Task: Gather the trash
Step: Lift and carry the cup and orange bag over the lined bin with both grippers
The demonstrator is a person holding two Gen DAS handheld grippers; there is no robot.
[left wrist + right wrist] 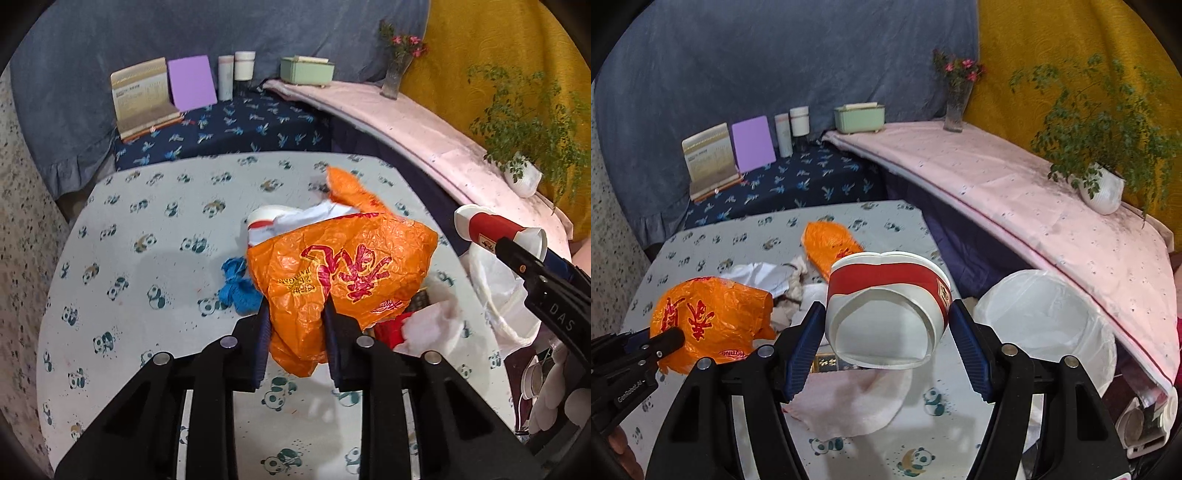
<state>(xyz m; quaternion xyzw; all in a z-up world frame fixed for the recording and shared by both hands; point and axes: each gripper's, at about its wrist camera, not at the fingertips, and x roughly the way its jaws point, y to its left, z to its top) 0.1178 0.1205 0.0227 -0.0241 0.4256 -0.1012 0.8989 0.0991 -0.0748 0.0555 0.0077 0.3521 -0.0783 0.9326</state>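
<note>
A crumpled orange plastic bag with red print hangs above the panda-print table; my left gripper is shut on its lower edge. The same bag and left gripper appear at the left of the right wrist view. My right gripper is shut on a squashed red-and-white paper cup, held off the table; in the left wrist view that cup is at the right. Still on the table lie a blue scrap, white paper, a second orange bag and a pink tissue.
A white bin lined with a plastic bag stands at the table's right edge. Behind it runs a pink-covered ledge with a potted plant, a vase and a green box. Books and bottles stand at the back.
</note>
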